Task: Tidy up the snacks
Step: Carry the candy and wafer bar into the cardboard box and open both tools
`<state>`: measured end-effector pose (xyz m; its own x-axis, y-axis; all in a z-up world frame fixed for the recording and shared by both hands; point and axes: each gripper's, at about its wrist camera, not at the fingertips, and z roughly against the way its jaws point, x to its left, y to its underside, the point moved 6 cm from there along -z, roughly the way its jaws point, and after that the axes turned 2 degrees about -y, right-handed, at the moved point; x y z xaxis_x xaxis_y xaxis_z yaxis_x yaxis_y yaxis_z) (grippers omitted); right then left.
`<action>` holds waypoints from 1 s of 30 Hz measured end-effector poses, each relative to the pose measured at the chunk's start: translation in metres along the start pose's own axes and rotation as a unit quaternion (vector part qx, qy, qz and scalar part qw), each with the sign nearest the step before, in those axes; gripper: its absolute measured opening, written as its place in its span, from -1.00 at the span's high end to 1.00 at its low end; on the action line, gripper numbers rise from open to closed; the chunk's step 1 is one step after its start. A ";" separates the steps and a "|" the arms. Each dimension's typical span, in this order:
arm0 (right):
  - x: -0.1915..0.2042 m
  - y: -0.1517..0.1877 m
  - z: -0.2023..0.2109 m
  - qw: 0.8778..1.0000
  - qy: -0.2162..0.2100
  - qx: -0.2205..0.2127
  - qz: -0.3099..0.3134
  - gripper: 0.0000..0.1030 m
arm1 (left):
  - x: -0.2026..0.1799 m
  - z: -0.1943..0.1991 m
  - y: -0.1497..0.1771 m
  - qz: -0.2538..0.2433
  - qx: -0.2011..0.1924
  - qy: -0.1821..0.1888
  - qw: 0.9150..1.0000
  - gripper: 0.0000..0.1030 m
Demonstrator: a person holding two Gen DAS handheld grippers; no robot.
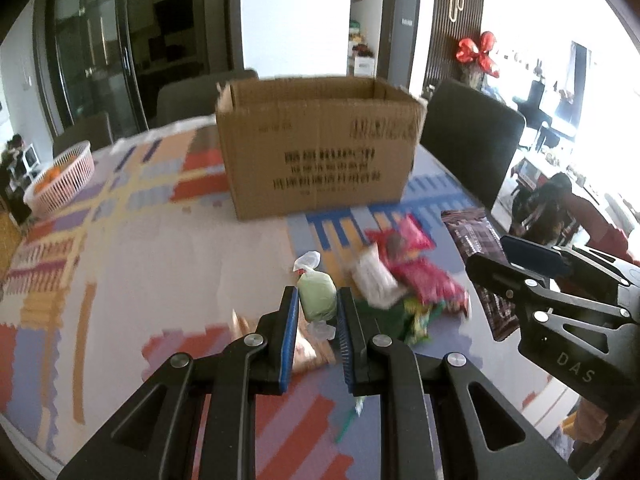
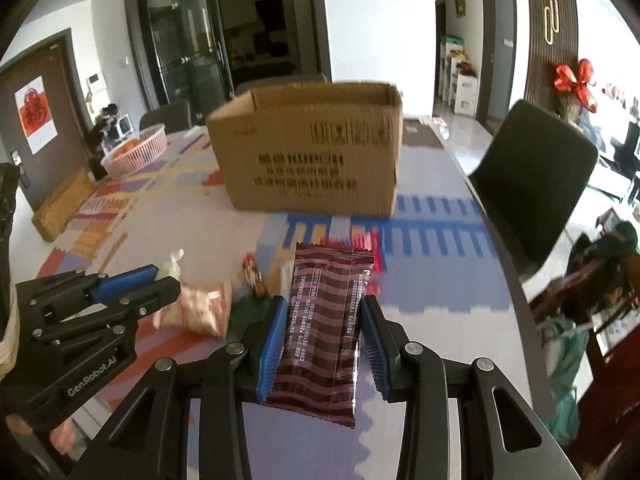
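Observation:
My left gripper point(image 1: 318, 300) is shut on a small green wrapped candy point(image 1: 317, 296), held above the patterned table. My right gripper point(image 2: 324, 312) is shut on a dark maroon striped snack bar packet point(image 2: 326, 320), which stands upright between the blue pads. An open cardboard box point(image 1: 320, 144) stands at the table's middle, beyond both grippers. A pile of loose snacks point(image 1: 404, 276) in pink, white and green wrappers lies on the table between the box and the grippers. In the right wrist view the left gripper point(image 2: 160, 276) shows at lower left, above a beige snack bag point(image 2: 200, 308).
A pink basket point(image 1: 60, 180) sits at the table's far left edge. A woven tray point(image 2: 64, 208) lies beside it. Dark chairs point(image 2: 532, 184) stand at the right side and behind the box. A person point(image 1: 560, 212) sits at far right, beyond the table edge.

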<state>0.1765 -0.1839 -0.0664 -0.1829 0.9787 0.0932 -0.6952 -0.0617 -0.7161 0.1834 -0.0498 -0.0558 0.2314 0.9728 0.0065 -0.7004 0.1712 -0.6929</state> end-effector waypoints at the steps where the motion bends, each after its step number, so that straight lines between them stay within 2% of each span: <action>1: 0.001 -0.007 0.000 1.000 -0.002 -0.006 0.002 0.24 | 0.001 0.000 -0.007 -0.002 -0.007 -0.002 1.000 0.61; 6: 0.004 -0.037 -0.004 0.999 -0.005 -0.032 0.014 0.24 | 0.009 -0.005 -0.034 -0.019 -0.032 -0.019 0.999 0.61; 13: -0.001 -0.074 -0.014 0.998 0.006 -0.054 0.018 0.24 | 0.016 -0.017 -0.069 -0.022 -0.041 -0.013 0.999 0.61; 20: -0.005 -0.119 -0.022 0.997 -0.004 -0.074 0.014 0.24 | 0.020 -0.023 -0.112 -0.028 -0.062 -0.011 0.998 0.61; 30: -0.008 -0.171 -0.044 0.997 -0.015 -0.073 0.021 0.24 | 0.036 -0.042 -0.166 -0.032 -0.064 -0.011 0.997 0.61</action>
<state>0.3271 -0.1727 0.0251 -0.2323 0.9693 0.0801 -0.5786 -0.0715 -0.8125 0.3360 -0.0500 0.0293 0.2569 0.9641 0.0677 -0.5933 0.2127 -0.7763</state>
